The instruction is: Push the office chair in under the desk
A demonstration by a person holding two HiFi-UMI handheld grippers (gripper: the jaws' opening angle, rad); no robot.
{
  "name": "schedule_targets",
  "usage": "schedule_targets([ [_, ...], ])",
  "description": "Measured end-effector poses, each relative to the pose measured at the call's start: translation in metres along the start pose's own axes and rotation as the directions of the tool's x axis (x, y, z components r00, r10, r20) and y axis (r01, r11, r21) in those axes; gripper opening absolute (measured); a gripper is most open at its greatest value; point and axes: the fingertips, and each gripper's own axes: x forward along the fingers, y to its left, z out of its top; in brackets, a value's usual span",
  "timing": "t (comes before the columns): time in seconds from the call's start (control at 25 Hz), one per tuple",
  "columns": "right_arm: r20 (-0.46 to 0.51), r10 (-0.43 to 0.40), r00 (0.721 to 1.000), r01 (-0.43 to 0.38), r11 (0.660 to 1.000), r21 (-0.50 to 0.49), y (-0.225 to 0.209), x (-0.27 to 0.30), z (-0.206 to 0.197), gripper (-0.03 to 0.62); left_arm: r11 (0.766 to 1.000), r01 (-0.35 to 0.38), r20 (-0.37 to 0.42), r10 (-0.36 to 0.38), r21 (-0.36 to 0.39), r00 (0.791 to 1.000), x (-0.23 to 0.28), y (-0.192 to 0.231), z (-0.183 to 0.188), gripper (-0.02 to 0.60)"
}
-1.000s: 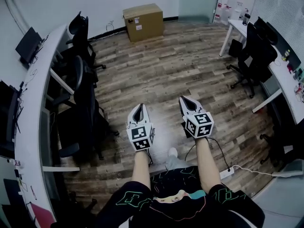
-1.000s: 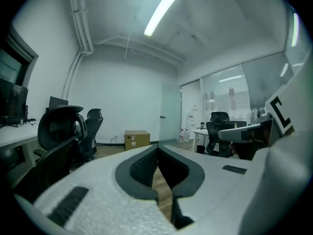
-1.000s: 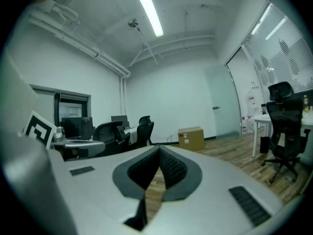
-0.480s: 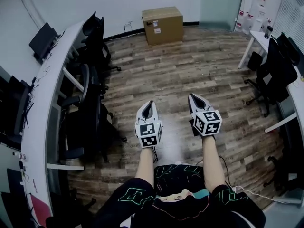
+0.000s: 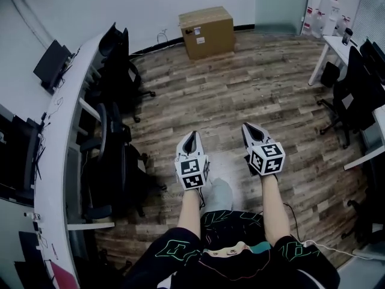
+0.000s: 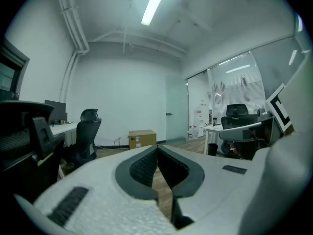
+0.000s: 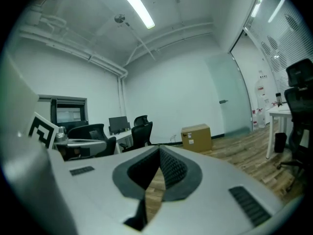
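Observation:
A black office chair (image 5: 114, 167) stands on the left beside the long white desk (image 5: 57, 131), its back toward me and its seat partly under the desk edge. A second black chair (image 5: 117, 59) stands farther along the same desk. My left gripper (image 5: 191, 135) is held out over the wood floor, shut and holding nothing, about a chair's width to the right of the near chair. My right gripper (image 5: 248, 127) hangs beside it, also shut and holding nothing. In the left gripper view the gripper (image 6: 157, 148) has its jaws together, and the far chair (image 6: 87, 136) shows beyond it.
A cardboard box (image 5: 206, 32) sits against the far wall. Black chairs (image 5: 355, 83) and a white desk (image 5: 334, 47) line the right side. Monitors (image 5: 51, 62) stand on the long desk. A white cable (image 5: 325, 245) lies on the floor at my right.
The view has swung a little left and moved forward, so the left desk and chairs sit nearer the middle. Both grippers stay shut and level in front of me.

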Motion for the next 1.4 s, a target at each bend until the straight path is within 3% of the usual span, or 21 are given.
schedule_targets([
  [0.28,-0.031,-0.070,0.997,0.071,0.997,0.032,-0.070,0.069,0.010,0.006,0.996,0.087,-0.030,-0.087,-0.008,0.996,0.113,-0.011,0.006,0.008],
  [0.44,-0.066,-0.077,0.995,0.081,0.995,0.058,-0.090,0.112,0.009,0.006,0.995,0.097,-0.073,-0.099,-0.027,0.992,0.160,0.003,0.000,0.007],
  [0.64,-0.123,-0.030,0.992,0.036,0.998,0.048,-0.093,0.184,0.006,0.006,0.996,0.042,-0.103,-0.049,-0.074,0.993,0.209,0.047,-0.010,0.007],
  [0.92,-0.201,0.109,0.973,-0.115,0.993,-0.019,-0.054,0.292,0.015,0.006,0.980,-0.109,-0.114,0.091,-0.165,0.989,0.244,0.135,-0.019,0.008],
  [1.16,-0.279,0.276,0.920,-0.302,0.952,-0.054,0.014,0.364,0.011,0.006,0.929,-0.292,-0.145,0.264,-0.228,0.954,0.226,0.220,-0.031,0.008],
  [1.28,-0.304,0.379,0.874,-0.417,0.906,-0.068,0.058,0.392,0.010,0.006,0.883,-0.397,-0.161,0.367,-0.249,0.916,0.203,0.258,-0.037,0.008],
  [1.4,-0.342,0.487,0.804,-0.539,0.840,-0.070,0.100,0.415,0.002,0.006,0.823,-0.505,-0.181,0.472,-0.261,0.863,0.179,0.287,-0.044,0.007],
])
